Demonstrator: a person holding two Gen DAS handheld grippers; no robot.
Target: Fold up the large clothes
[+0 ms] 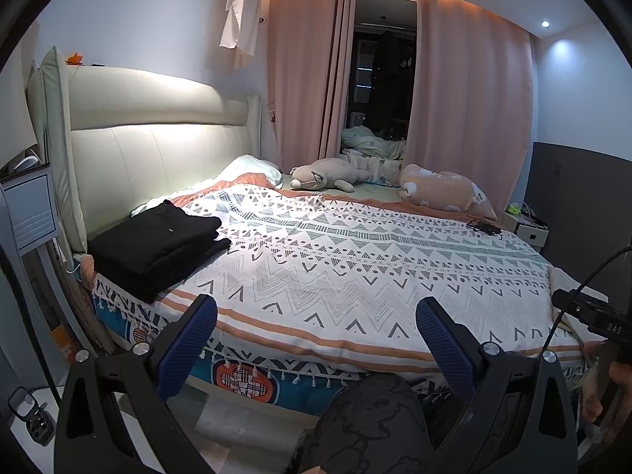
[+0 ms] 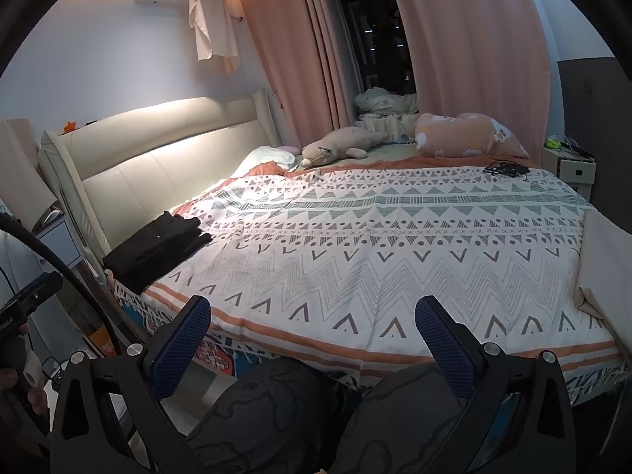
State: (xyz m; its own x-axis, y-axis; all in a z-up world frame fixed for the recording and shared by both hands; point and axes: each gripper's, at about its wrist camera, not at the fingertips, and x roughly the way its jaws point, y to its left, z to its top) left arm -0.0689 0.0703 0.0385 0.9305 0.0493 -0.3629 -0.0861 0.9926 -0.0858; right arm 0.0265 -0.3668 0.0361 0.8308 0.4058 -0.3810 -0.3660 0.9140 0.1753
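A folded black garment [image 1: 158, 247] lies in a neat stack on the bed's near left corner by the headboard; the right wrist view shows the same black stack [image 2: 156, 251]. My left gripper [image 1: 316, 310] hangs open over the bed's front edge, well to the right of the stack, with nothing between its blue pads. My right gripper [image 2: 314, 308] is also open and empty, held above the patterned bedspread [image 2: 395, 245]. A person's knees in dark patterned trousers [image 2: 276, 414] sit below both grippers.
A plush toy [image 1: 328, 173] and a pink pillow [image 1: 446, 189] lie at the bed's far side. Black cables [image 1: 484, 227] rest on the spread at the right. A cream headboard [image 1: 158, 150] runs along the left, a nightstand [image 1: 531, 229] stands far right, pink curtains behind.
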